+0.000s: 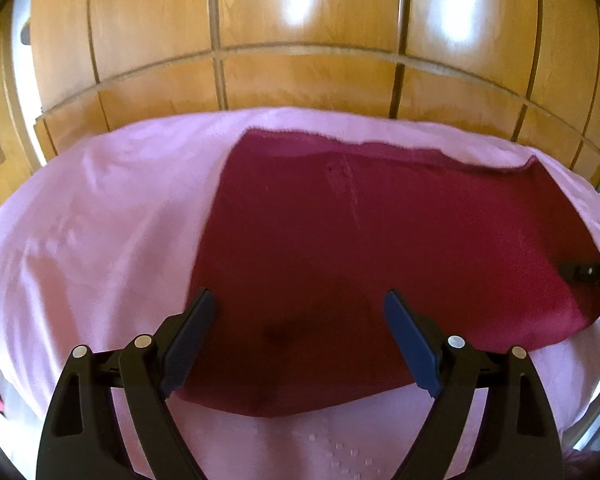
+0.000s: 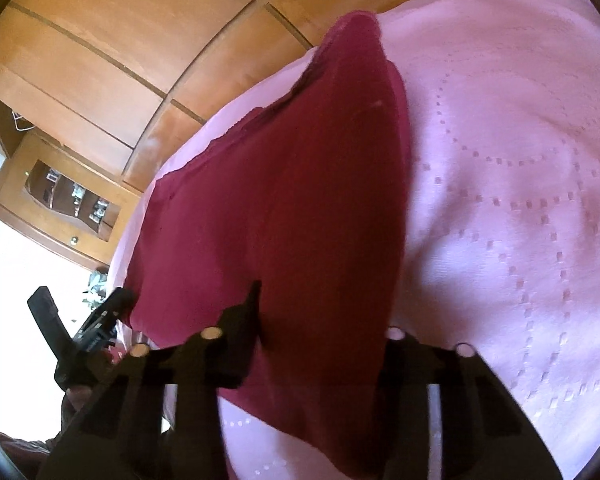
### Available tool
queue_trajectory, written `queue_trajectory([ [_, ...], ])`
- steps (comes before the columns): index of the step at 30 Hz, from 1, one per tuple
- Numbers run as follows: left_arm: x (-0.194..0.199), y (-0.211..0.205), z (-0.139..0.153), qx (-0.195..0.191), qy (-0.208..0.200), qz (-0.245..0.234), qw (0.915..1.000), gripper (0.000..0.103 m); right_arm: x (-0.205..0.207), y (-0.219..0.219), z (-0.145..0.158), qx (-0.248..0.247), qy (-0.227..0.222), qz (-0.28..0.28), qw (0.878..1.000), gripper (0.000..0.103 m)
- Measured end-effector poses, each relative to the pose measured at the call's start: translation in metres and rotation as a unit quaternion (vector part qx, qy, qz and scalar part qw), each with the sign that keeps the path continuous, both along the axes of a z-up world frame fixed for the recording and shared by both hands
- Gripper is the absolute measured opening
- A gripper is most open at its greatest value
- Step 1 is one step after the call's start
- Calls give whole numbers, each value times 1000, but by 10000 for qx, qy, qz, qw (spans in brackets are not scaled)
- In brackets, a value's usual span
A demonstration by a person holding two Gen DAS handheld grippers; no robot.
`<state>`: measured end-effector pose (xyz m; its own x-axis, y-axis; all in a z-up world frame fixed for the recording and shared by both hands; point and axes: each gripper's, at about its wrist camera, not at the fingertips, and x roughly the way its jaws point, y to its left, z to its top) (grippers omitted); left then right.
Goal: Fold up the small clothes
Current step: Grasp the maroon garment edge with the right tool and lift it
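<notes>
No words or labels can be read anywhere.

Closest in the left wrist view, the left gripper [image 1: 300, 312] hangs over the near edge of the dark red cloth [image 1: 380, 232], and its two fingers stand wide apart with nothing pinched between them. In the right wrist view, the right gripper [image 2: 324, 320] has cloth draped over it. Its fingers are close together with a fold of the cloth [image 2: 292, 200] between them, but the cloth hides one finger, so a firm pinch cannot be told.

The cloth lies on a pink bed cover [image 1: 100, 220] with small dotted patterns. Its long side runs left to right across the bed, and its right end is lifted.

Behind the bed stand shiny wooden wardrobe doors [image 1: 300, 20]. A small wooden cabinet [image 2: 60, 204] is off to the side.
</notes>
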<state>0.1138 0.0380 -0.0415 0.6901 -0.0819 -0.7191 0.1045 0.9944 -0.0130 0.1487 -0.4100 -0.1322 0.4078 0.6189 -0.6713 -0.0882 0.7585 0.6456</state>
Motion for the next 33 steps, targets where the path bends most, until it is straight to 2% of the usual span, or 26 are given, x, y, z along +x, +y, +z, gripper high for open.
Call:
queue_trajectory([
  [5, 5, 8, -7, -284, 223, -6, 9993, 84, 1, 10, 27, -54, -175, 15, 9998, 26],
  [8, 6, 19, -3, -653, 317, 50, 9974, 69, 3, 16, 35, -234, -201, 29, 9995, 26],
  [9, 4, 24, 2, -867, 289, 44, 9958, 58, 3, 15, 34, -257, -178, 9, 9995, 26],
  [11, 1, 30, 11, -1313, 211, -138, 9910, 51, 5, 16, 34, -250, -127, -56, 9996, 26],
  [14, 3, 25, 13, -1129, 231, -244, 9930, 51, 4, 25, 48, -204, -247, -48, 9995, 25],
  [16, 13, 24, 3, -996, 495, -246, 9935, 39, 5, 32, 58, -182, -377, 22, 9991, 25],
  [17, 17, 26, -1, -1007, 578, -216, 9930, 39, 6, 35, 62, -191, -433, 63, 9989, 24],
  [20, 27, 36, -12, -1489, 814, -210, 9853, 39, 9, 47, 80, -157, -579, 155, 9981, 24],
  [25, 34, 45, -11, -2070, 907, -315, 9736, 39, 14, 78, 112, -51, -955, 433, 9945, 23],
  [28, 38, 50, -15, -2302, 995, -369, 9673, 39, 22, 119, 130, -86, -1154, 778, 9902, 23],
  [31, 39, 54, -16, -2421, 1040, -446, 9636, 39, 31, 163, 134, -193, -1243, 1120, 9857, 23],
  [33, 41, 64, -15, -2707, 1083, -416, 9557, 39, 34, 199, 129, -314, -1218, 1429, 9817, 23],
])
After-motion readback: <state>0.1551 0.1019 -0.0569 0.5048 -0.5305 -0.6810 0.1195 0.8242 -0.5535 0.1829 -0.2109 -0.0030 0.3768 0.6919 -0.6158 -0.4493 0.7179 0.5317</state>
